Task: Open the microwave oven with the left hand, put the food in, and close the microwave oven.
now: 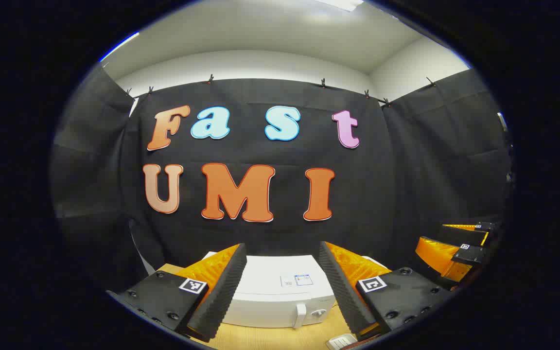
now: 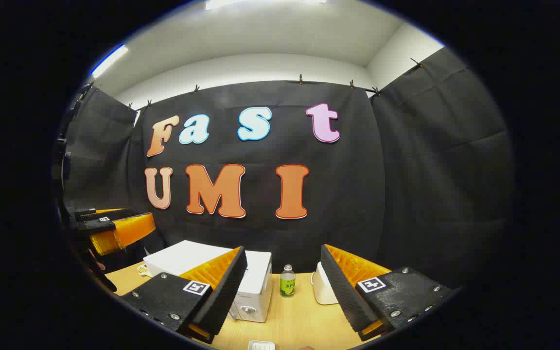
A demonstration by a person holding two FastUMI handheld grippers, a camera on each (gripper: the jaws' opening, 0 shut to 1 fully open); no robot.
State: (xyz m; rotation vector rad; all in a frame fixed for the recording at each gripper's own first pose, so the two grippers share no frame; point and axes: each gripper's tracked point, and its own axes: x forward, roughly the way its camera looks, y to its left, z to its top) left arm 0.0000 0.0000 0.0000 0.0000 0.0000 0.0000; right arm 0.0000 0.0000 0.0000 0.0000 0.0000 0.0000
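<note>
The white microwave oven (image 1: 280, 291) stands on the wooden table with its door closed and a white handle (image 1: 301, 315) at the front right. My left gripper (image 1: 282, 248) hovers open above and in front of it, nothing between its fingers. In the right gripper view the microwave (image 2: 255, 287) sits left of centre, partly behind a finger. My right gripper (image 2: 283, 250) is open and empty too. A small white container (image 2: 261, 345) lies at the table's near edge; I cannot see what it holds. Each gripper appears at the other view's edge: the right (image 1: 447, 238), the left (image 2: 114, 221).
A small green-labelled bottle (image 2: 287, 282) stands right of the microwave, with a white rounded object (image 2: 323, 290) beside it. A pale ridged item (image 1: 341, 341) lies on the wooden table (image 1: 280, 338) near the front. Black cloth walls close off the back and sides.
</note>
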